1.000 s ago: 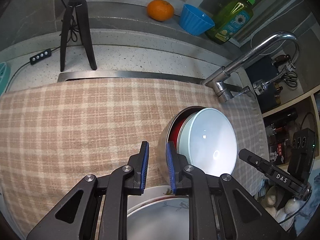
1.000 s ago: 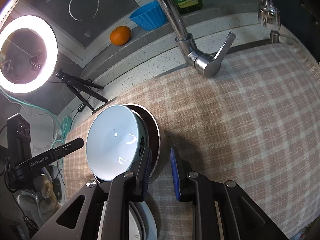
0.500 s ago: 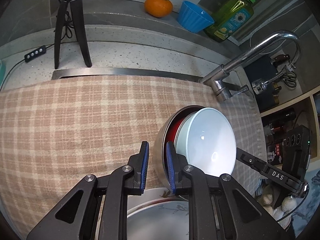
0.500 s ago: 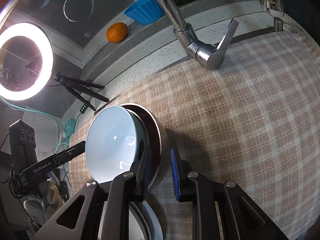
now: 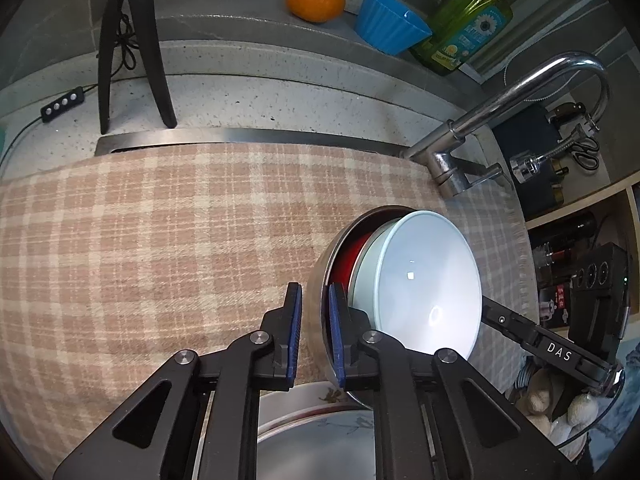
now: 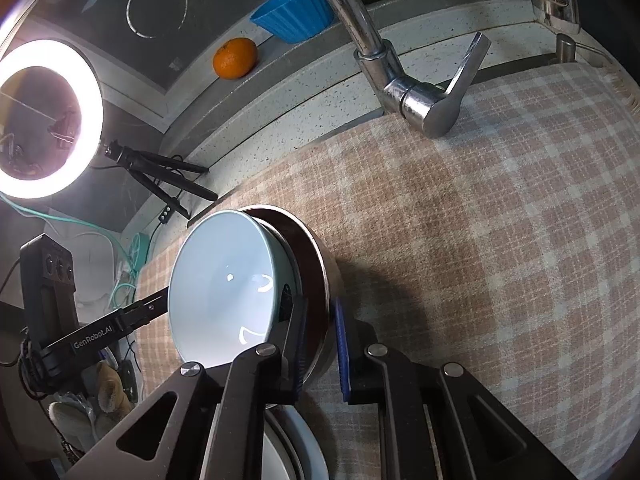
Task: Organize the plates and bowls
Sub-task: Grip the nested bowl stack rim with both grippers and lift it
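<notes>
A steel bowl is tilted on edge above the checked cloth. A red bowl and a pale blue bowl are nested in it. My left gripper straddles the steel rim on one side, my right gripper on the opposite side. Both pairs of jaws are closing, one blue pad inside the wall and one outside, pressing on it. Stacked plates lie under the grippers, partly hidden by the fingers.
A checked cloth covers the sink area. A chrome faucet stands behind the bowls. On the ledge are an orange, a blue cup and a soap bottle. A tripod holds a ring light.
Both pairs of jaws have narrowed onto the steel bowl's rim. The bowls have kept their place between the two grippers.
</notes>
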